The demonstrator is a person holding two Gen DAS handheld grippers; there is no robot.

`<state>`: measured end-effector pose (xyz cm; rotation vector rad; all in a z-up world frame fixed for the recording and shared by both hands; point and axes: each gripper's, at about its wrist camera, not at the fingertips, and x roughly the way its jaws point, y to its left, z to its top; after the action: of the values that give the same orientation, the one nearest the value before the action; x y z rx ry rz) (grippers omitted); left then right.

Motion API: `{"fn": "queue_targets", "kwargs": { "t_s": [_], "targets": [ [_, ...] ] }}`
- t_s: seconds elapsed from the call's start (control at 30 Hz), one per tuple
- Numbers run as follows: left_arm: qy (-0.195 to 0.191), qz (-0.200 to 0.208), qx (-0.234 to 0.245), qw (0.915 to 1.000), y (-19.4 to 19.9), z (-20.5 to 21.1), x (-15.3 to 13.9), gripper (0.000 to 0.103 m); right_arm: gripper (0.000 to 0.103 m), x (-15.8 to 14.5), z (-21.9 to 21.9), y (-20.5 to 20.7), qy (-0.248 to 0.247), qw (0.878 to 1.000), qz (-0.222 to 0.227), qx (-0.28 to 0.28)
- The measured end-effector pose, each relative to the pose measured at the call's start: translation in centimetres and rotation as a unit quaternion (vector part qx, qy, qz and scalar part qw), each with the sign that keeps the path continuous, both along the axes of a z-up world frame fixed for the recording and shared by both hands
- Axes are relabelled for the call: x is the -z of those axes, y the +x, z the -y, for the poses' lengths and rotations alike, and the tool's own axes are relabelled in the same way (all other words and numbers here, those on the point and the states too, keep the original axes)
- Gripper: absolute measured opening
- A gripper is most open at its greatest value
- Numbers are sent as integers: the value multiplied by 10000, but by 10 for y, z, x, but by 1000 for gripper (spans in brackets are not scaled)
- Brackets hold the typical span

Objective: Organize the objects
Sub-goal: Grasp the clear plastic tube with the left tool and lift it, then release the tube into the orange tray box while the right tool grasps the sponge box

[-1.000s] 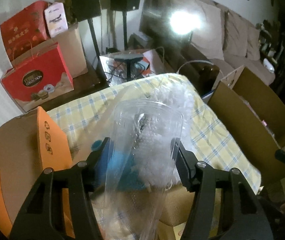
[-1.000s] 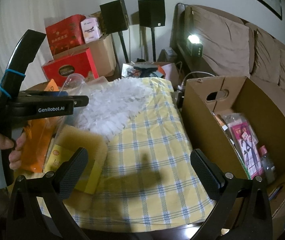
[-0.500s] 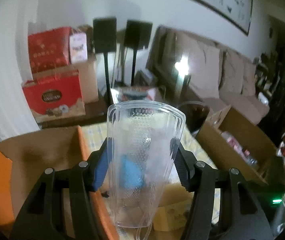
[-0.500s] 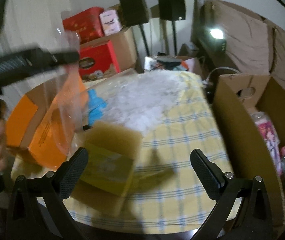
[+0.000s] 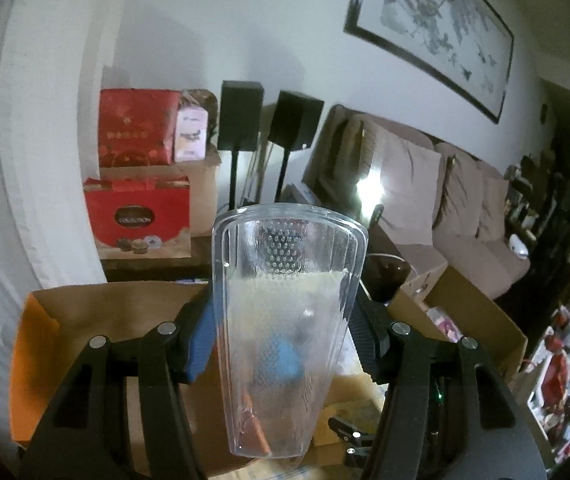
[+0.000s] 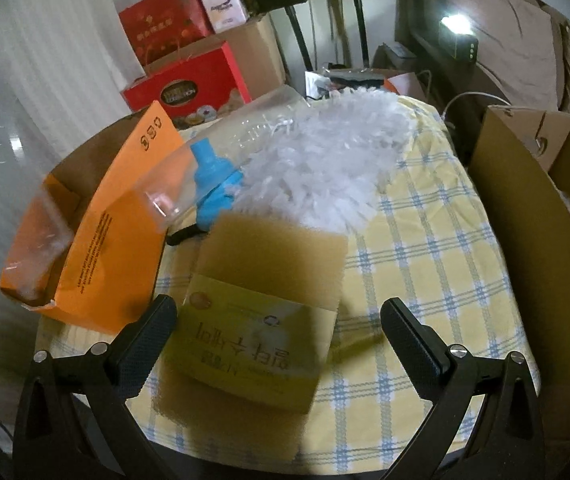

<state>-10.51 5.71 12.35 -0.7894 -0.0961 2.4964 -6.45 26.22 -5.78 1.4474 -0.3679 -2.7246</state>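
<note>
1. Since a second ago the left gripper (image 5: 285, 344) has lifted the clear cover (image 5: 287, 332) off the table; the room behind it now shows wall and picture rather than tablecloth, and the right gripper (image 6: 277, 340) has come nearer the yellow box (image 6: 257, 344).
2. At 9 o'clock in the right view lies the orange box (image 6: 117, 236), open and on its side on the table (image 6: 425, 280).
3. At 11 o'clock a blue handle (image 6: 215, 176) joins the white duster (image 6: 325, 164), which lies toward 12 o'clock.
4. In the left view the cover sits dead centre, pinched across its width between the left pads. It looks thin, light, stiff and slick, and likely to flex or crack if squeezed hard; the ribbed sides near the wide end seem the safest hold.
5. The right jaws stand spread and empty, the yellow box between them at 6 o'clock, untouched.
6. At 3 o'clock stands the brown carton (image 6: 533, 216), a likely place for the things.
</note>
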Motion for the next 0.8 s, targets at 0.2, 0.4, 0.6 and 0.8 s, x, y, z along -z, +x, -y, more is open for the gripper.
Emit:
{"fn": "queue_targets", "kwargs": {
  "t_s": [0.2, 0.4, 0.6, 0.8],
  "targets": [
    [-199, 43, -333, 9992, -9, 24, -1, 56, 103, -2, 12, 0, 86, 9998, 107, -108],
    [-430, 334, -528, 9971, -22, 36, 26, 56, 92, 8, 17, -4, 394, 9989, 221, -125],
    [-502, 854, -558, 9935, -41, 41, 60, 56, 82, 3, 22, -1, 438, 9986, 94, -276],
    [-607, 1022, -621, 9910, -53, 47, 76, 56, 82, -22, 15, 17, 351, 9986, -287, -265]
  ]
}}
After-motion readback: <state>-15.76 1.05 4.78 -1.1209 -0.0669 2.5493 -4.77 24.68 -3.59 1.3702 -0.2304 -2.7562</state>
